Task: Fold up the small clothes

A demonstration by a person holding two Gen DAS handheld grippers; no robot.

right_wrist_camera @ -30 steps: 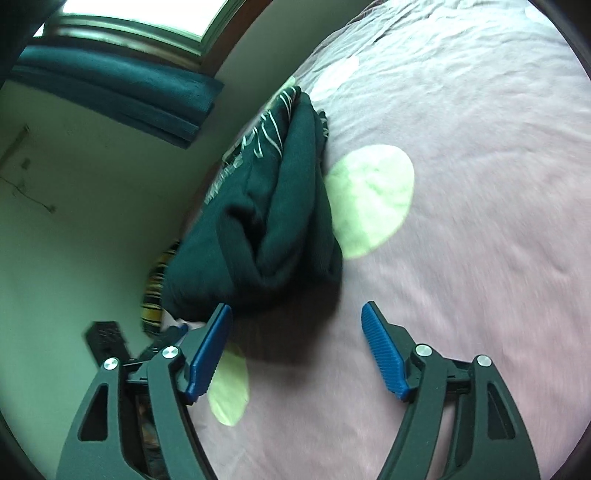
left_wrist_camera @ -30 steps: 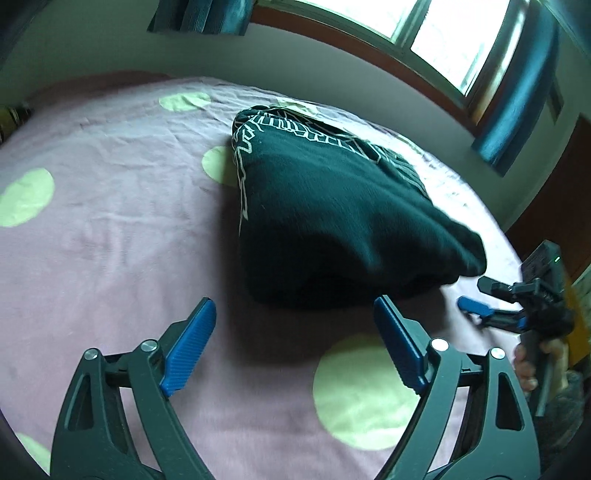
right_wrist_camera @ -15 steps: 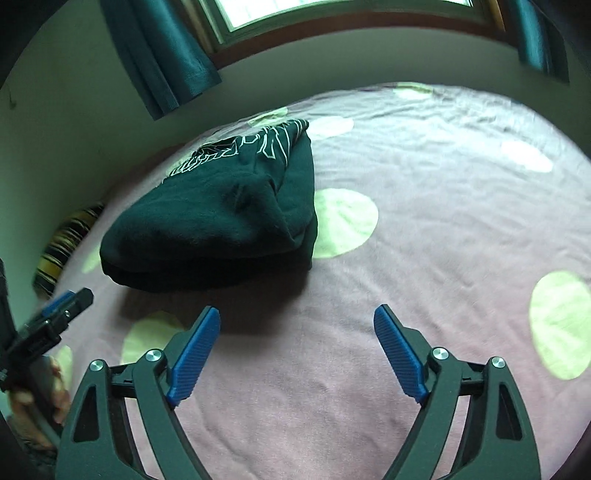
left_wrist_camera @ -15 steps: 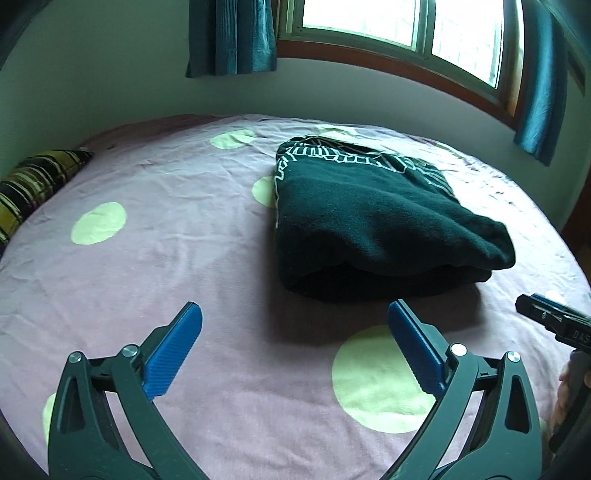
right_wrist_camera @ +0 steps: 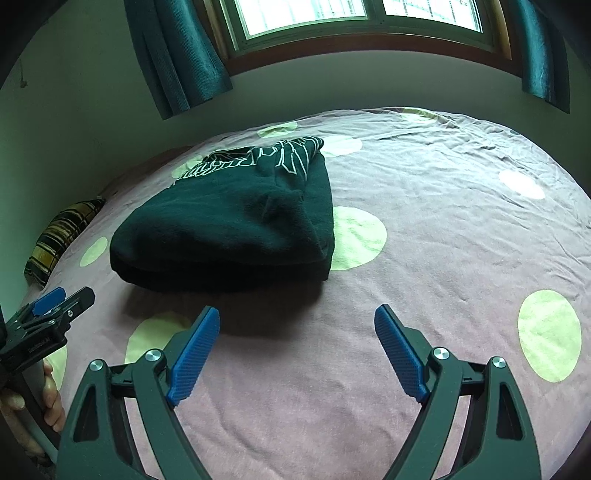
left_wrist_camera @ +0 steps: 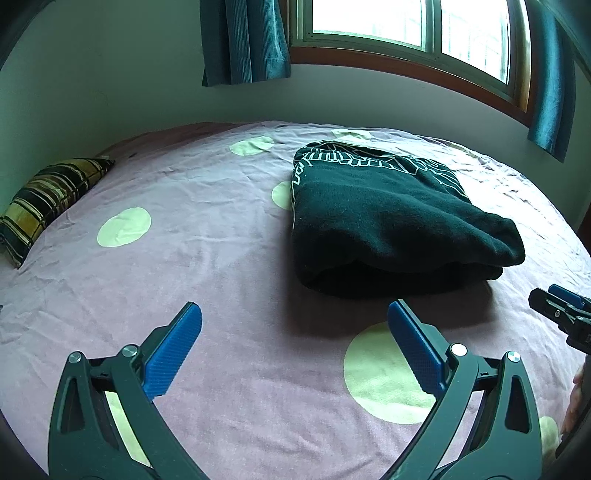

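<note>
**Ana:** Daylight is coming through the window (left_wrist_camera: 406,22) and falling on a mauve bedsheet (left_wrist_camera: 207,236) with pale green dots. What is lying on it?

**Ben:** One dark green garment (left_wrist_camera: 384,221) with white line print is sitting in a thick folded bundle, past the middle of the bed toward the wall. A striped pillow (left_wrist_camera: 40,206) is resting far off at the bed's left edge.

**Ana:** Are the tools holding anything?

**Ben:** No. The left gripper (left_wrist_camera: 295,350) is hanging above bare sheet just short of the bundle's near edge, its blue fingers (left_wrist_camera: 173,350) spread wide with nothing between them. The right gripper (right_wrist_camera: 297,350) is doing the same, gaping and empty, near the bundle's front right corner.

**Ana:** So which step is this?

**Ben:** I am judging that the folding of this piece is essentially finished; both tools are standing clear of the cloth. Layered edges are showing along the front, stacked fairly evenly.

**Ana:** And next?

**Ben:** Probably either pressing the top flat or leaving it and reaching for another item, though no other garment is showing in either view. Any touch should be coming down from above, or the loose upper layer may be sliding off.
</note>
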